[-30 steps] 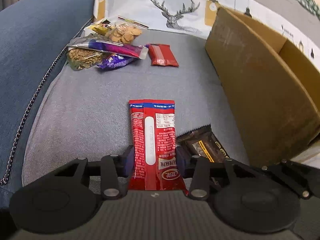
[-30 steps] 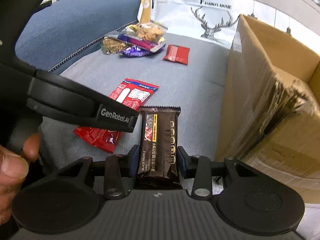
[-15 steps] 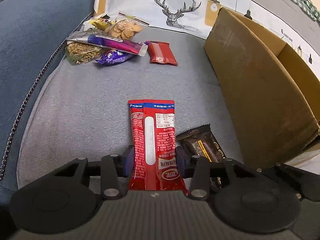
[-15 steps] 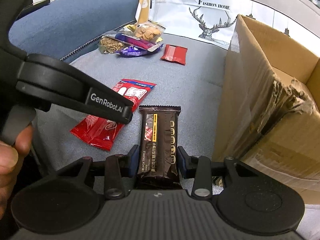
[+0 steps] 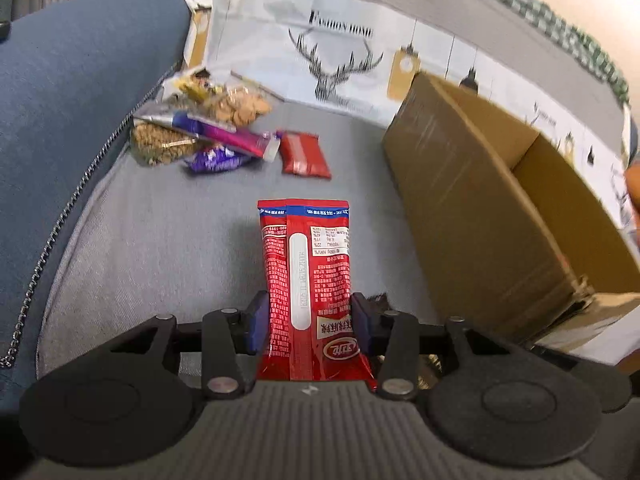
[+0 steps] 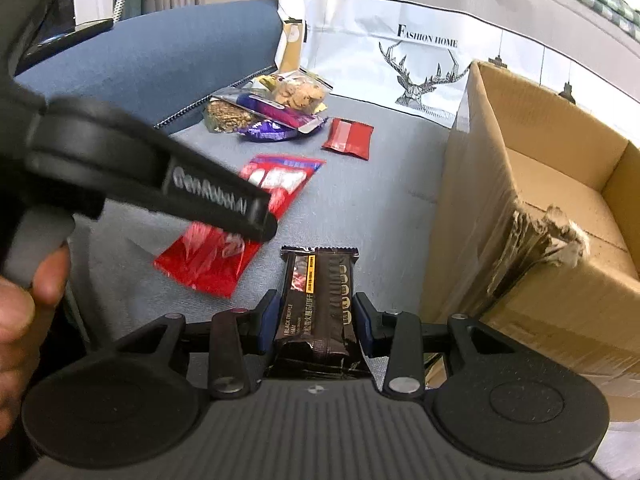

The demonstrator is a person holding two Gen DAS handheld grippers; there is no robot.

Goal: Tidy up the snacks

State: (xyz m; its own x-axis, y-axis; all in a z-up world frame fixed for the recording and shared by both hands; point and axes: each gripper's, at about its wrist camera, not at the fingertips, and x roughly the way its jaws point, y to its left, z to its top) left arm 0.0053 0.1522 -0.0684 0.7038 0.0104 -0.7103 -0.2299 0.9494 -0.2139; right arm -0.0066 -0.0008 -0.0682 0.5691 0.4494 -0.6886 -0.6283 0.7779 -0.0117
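My left gripper [image 5: 308,322] is shut on a long red snack packet [image 5: 306,264] and holds it above the grey sofa seat [image 5: 168,240]. My right gripper [image 6: 316,320] is shut on a dark brown black-truffle snack bar [image 6: 316,292], also lifted. The red packet [image 6: 244,216] and the left gripper's body show in the right wrist view, to the left of the bar. An open cardboard box [image 5: 480,200] stands on the right; it also shows in the right wrist view [image 6: 540,200].
A pile of snacks [image 5: 200,132] and a small red packet [image 5: 304,154] lie at the far end of the seat. A blue sofa arm [image 5: 72,100] is on the left. A deer-print cushion [image 5: 340,52] stands behind.
Both grippers have lifted with their snacks still held. The seat and far snack pile look farther away, and more of the box's inside shows.
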